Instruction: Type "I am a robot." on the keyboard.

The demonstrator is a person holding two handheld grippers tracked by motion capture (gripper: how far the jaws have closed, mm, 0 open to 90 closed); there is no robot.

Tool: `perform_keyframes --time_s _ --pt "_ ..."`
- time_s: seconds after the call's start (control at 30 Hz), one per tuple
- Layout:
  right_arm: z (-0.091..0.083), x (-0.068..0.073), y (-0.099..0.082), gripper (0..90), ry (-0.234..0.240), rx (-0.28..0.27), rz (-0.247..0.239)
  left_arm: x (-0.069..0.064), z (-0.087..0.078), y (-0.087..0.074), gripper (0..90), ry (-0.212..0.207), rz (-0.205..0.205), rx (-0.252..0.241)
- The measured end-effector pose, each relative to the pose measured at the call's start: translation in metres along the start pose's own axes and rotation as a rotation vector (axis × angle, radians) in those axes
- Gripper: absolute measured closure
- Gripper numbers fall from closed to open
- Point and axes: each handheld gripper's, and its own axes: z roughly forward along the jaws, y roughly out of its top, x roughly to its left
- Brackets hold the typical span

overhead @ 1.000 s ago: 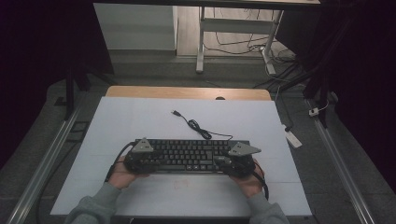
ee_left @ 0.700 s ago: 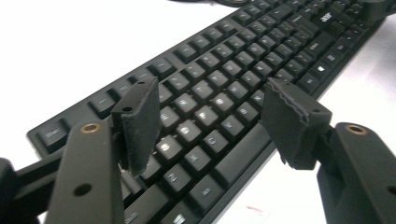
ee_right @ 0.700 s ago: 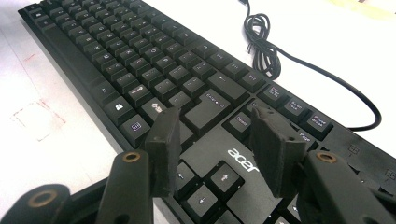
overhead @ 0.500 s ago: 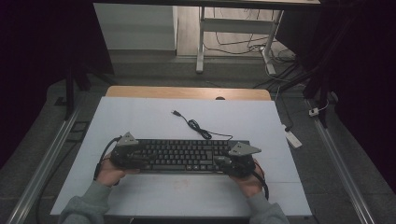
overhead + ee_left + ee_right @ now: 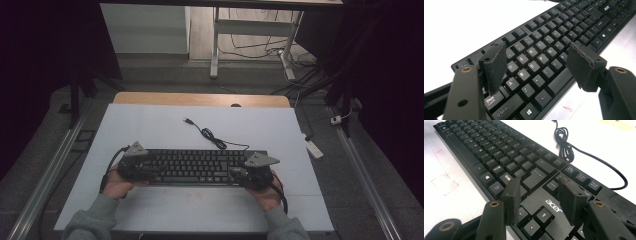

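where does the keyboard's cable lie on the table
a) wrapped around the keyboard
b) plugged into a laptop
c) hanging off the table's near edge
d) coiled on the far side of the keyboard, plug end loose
d: the cable runs from the keyboard to a small bundle beyond its far edge, its plug lying free on the table.

The flat plastic keyboard (image 5: 195,167) is black with pale lettering; its coiled cable (image 5: 212,137) is black; the table sheet (image 5: 150,125) is white.

The left tool (image 5: 536,67) hangs over the lower left of the frame, its two black jaws spread wide with nothing between them, having just been opening. Beneath them a black keyboard (image 5: 554,37) runs diagonally to the upper right across the white tabletop (image 5: 474,20).
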Motion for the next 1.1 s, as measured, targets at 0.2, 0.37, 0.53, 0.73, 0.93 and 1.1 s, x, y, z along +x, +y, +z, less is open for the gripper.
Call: perform_keyframes --time_s 0.2,0.37,0.53,0.73,0.93,1.1 --pt "0.0 0.0 0.0 53.3 -0.001 0.001 0.0 0.0 0.0 0.0 32.6 0.001 0.002 0.0" --pt "0.001 0.0 0.0 53.3 0.0 0.001 0.0 0.001 0.002 0.001 32.6 0.005 -0.001 -0.001" --pt "0.001 0.001 0.0 53.3 0.0 0.0 0.002 0.001 0.005 0.004 33.2 0.014 0.003 0.003" --pt "0.002 0.001 0.0 53.3 0.0 0.001 0.002 0.001 0.013 0.007 35.6 0.02 0.021 0.019" --pt "0.002 0.001 -0.001 53.3 0.003 0.005 0.003 0.003 0.023 0.01 43.0 0.021 0.029 0.033" --pt "0.002 0.001 -0.001 53.3 0.001 0.005 0.005 0.004 0.031 0.013 53.9 0.021 0.039 0.045"
